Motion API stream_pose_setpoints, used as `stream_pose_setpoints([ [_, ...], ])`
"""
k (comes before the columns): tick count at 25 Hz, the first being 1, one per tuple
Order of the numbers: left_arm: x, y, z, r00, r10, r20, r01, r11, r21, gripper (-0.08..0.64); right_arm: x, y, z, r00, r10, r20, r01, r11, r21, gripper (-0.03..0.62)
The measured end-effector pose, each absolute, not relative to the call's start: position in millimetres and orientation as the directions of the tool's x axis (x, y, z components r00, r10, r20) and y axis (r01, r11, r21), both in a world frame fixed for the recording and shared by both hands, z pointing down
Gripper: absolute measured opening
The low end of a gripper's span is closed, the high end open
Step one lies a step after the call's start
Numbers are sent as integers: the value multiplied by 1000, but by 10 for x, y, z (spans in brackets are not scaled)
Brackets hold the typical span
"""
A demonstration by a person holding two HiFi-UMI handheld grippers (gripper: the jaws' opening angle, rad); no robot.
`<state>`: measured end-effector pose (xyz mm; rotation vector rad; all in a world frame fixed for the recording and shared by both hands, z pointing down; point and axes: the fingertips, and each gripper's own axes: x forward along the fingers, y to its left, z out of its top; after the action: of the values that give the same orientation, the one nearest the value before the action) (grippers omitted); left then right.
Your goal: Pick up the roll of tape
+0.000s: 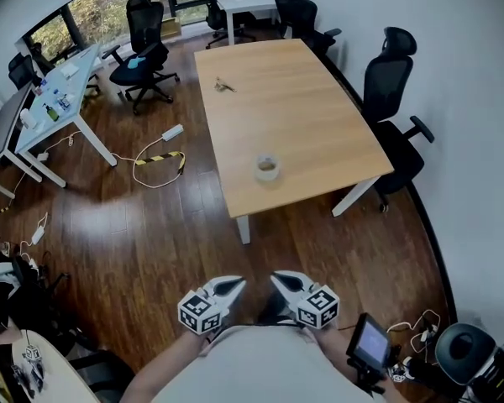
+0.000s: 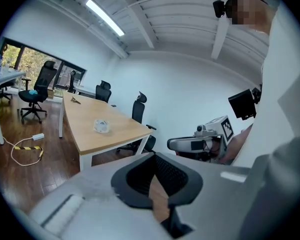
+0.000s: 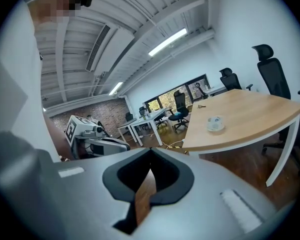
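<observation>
A roll of clear tape (image 1: 267, 167) lies flat near the front edge of the light wooden table (image 1: 311, 116). Both grippers hang close to the person's body, well short of the table. My left gripper (image 1: 233, 285) and my right gripper (image 1: 280, 280) point toward each other's tips, both shut and holding nothing. In the left gripper view the tape (image 2: 101, 126) sits far off beyond my shut left gripper (image 2: 157, 196). The right gripper view shows the tape (image 3: 215, 123) to the right, far past my shut right gripper (image 3: 141, 196).
A small bunch of keys (image 1: 225, 86) lies at the table's far end. Black office chairs (image 1: 391, 91) stand along the table's right side. A power strip with a yellow-black cable (image 1: 163, 156) lies on the wooden floor at the left. White desks (image 1: 55, 99) stand beyond it.
</observation>
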<state>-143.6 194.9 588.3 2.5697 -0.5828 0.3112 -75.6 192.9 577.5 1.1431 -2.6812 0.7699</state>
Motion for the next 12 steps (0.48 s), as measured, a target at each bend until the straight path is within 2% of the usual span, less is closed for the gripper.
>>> stream_pose_setpoints([
  [12, -746, 1357, 5851, 856, -339, 390, -481, -799, 362, 5, 152, 1345, 5699, -678, -703, 215, -709, 546, -447, 6],
])
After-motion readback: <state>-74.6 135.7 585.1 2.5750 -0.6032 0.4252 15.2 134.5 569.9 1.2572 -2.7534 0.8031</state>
